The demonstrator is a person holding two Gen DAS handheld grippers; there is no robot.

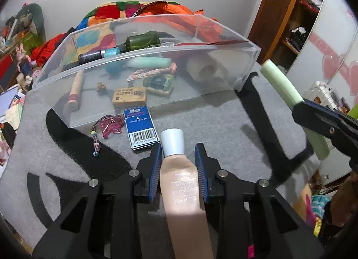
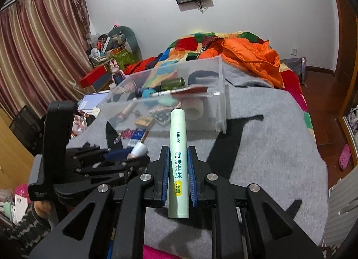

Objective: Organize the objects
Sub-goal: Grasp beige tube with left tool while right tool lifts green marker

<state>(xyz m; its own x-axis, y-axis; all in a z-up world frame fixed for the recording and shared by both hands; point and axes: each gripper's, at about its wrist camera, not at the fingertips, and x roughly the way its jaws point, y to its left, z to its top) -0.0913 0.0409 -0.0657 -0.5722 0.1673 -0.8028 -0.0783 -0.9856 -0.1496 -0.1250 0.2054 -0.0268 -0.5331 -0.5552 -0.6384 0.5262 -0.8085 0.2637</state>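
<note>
My left gripper point(image 1: 178, 149) is shut on a beige cosmetic tube with a white cap point(image 1: 176, 169), held above the grey blanket in front of the clear plastic box point(image 1: 143, 62). My right gripper point(image 2: 177, 153) is shut on a pale green Miniso roll-on stick point(image 2: 177, 147), which also shows at the right of the left wrist view point(image 1: 279, 84). The box point(image 2: 220, 93) holds several items: a green bottle point(image 1: 143, 40), an eraser point(image 1: 129, 96), a braided rope and a tape roll. A blue Max staples box point(image 1: 141, 128) and a pink charm point(image 1: 109, 125) lie on the blanket before the box.
The grey blanket with black letters point(image 1: 223, 124) covers a bed; an orange jacket point(image 2: 252, 57) and a colourful quilt lie behind the box. Clutter and curtains point(image 2: 33, 57) stand at the left. The left gripper shows in the right wrist view point(image 2: 89, 165).
</note>
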